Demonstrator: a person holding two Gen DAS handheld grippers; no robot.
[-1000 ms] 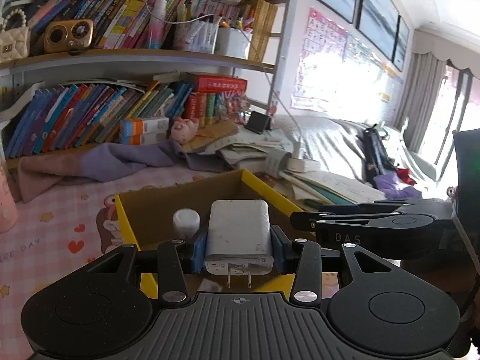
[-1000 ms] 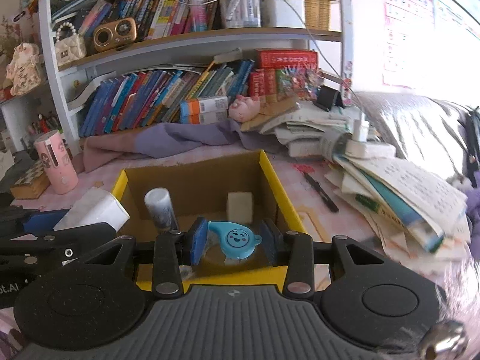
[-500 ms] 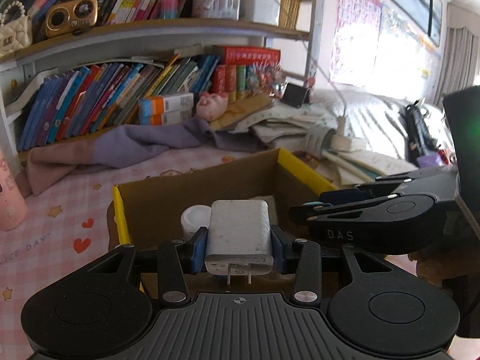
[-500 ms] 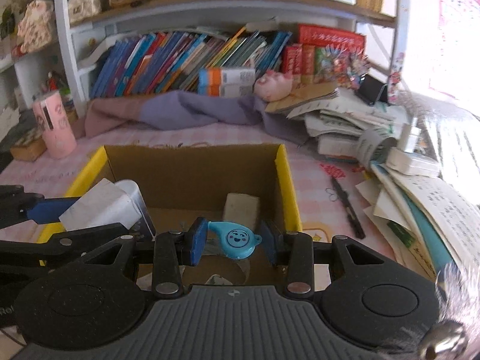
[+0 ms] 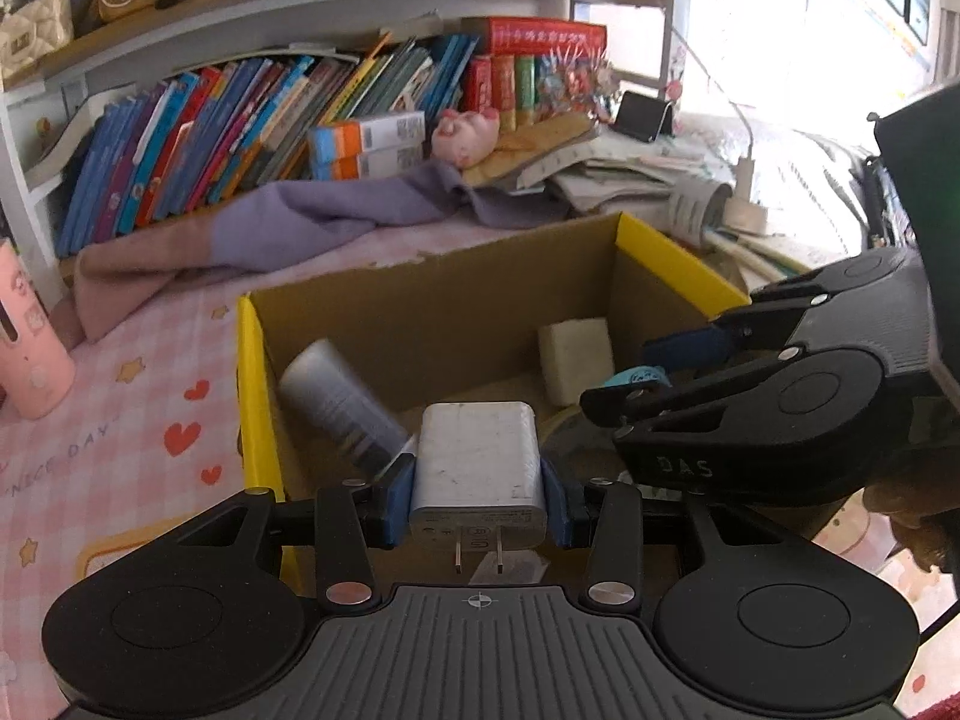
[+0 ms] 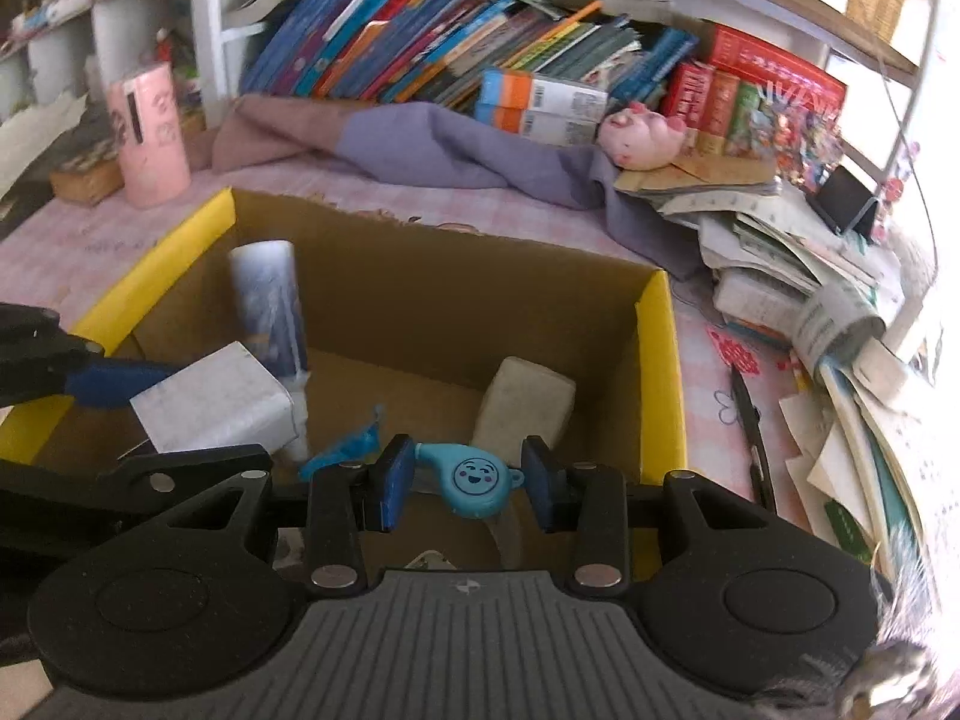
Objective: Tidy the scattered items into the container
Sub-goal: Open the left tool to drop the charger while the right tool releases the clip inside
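My left gripper (image 5: 478,489) is shut on a white plug-in charger (image 5: 478,468) and holds it over the open cardboard box (image 5: 432,294) with yellow flaps. My right gripper (image 6: 468,483) is shut on a small blue smiley whistle (image 6: 473,480), also over the box (image 6: 444,276). Inside the box a grey-white tube (image 5: 342,405) leans at the left and a pale sponge block (image 5: 575,353) stands at the right. The right wrist view shows the tube (image 6: 269,300), the block (image 6: 522,405), the charger (image 6: 216,399) and a blue scrap (image 6: 348,450).
A pink cup (image 5: 24,348) stands at the left on the pink heart-patterned cloth (image 5: 120,414). A purple cloth (image 6: 432,144) and book-filled shelves (image 5: 270,114) lie behind the box. Stacked papers (image 6: 840,360) and a black pen (image 6: 750,420) lie to its right.
Both grippers have moved forward and down over the box with their items still held. The box interior now fills more of both views.
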